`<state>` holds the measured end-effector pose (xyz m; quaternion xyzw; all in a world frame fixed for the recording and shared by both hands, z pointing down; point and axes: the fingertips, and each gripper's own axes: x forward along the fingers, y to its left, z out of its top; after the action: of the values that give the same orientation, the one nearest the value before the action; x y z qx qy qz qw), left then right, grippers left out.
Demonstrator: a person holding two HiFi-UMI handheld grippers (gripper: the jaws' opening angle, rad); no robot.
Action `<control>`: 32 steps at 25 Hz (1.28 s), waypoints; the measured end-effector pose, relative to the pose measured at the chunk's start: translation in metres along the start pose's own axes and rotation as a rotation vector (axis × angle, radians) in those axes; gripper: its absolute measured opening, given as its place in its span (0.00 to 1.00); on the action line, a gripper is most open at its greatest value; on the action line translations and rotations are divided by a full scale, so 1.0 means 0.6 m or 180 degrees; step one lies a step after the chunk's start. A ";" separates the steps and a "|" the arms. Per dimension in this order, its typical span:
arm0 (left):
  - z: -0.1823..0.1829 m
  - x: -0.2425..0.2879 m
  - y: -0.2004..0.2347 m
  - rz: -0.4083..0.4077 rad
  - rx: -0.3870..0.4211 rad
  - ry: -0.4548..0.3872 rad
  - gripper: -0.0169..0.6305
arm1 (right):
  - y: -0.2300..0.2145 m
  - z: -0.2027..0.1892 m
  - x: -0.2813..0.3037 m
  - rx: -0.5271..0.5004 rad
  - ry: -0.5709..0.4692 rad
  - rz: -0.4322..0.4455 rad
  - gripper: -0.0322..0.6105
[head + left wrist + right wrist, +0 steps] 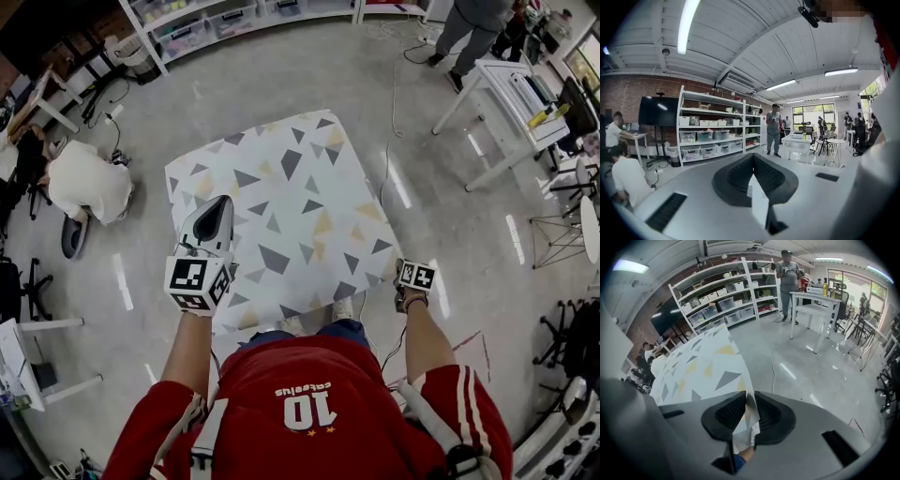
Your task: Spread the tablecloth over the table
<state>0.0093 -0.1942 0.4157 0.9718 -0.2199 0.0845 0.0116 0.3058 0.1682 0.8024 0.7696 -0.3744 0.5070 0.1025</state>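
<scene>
A: Where is the tablecloth (281,197)?

B: It lies flat over the table and hides the top fully, with its edges hanging down. It lies ahead of the person. It looks close to square, a little longer along the line running away from the person.

A: And the 2 grippers?

B: The right gripper (749,401) points steeply down at the near right corner. Its jaws stand a narrow gap apart, and the cloth's hanging edge sits in that gap. I'd judge the pads are not pressing on it. The left gripper (221,208) is held up over the near left part of the cloth and points almost level. Its jaws are together on nothing I can name.

A: So which hand is nearer the cloth?

B: The right one is. Any tug or last straightening would start from that corner. The left would first have to drop to the near left edge.

A: Do the views differ?

B: Yes. Only the head view shows the whole spread. Only the right gripper view shows the cloth between the pads. The left gripper view shows just the room and the shelves (712,126), plus a pale patch in the slit behind the pads. I cannot tell what that patch is.
</scene>
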 end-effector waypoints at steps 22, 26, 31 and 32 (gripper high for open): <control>0.103 -0.043 0.041 0.0777 -0.0019 -0.0309 0.04 | 0.067 0.272 -0.020 -0.1518 -0.0174 0.0198 0.13; 0.122 -0.061 0.055 0.0862 0.0022 -0.0359 0.04 | 0.211 0.339 -0.059 -0.2209 -0.0612 0.0627 0.13; 0.132 -0.072 0.063 0.0861 -0.0067 -0.0360 0.04 | 0.408 0.421 -0.178 -0.2148 -0.1355 0.1408 0.13; 0.133 -0.072 0.062 0.0842 -0.0087 -0.0347 0.04 | 0.443 0.430 -0.207 -0.2142 -0.1474 0.1563 0.13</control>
<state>-0.0324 -0.2138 0.3295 0.9372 -0.3475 0.0294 0.0016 0.2810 -0.0976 0.5169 0.6752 -0.7016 0.1820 0.1371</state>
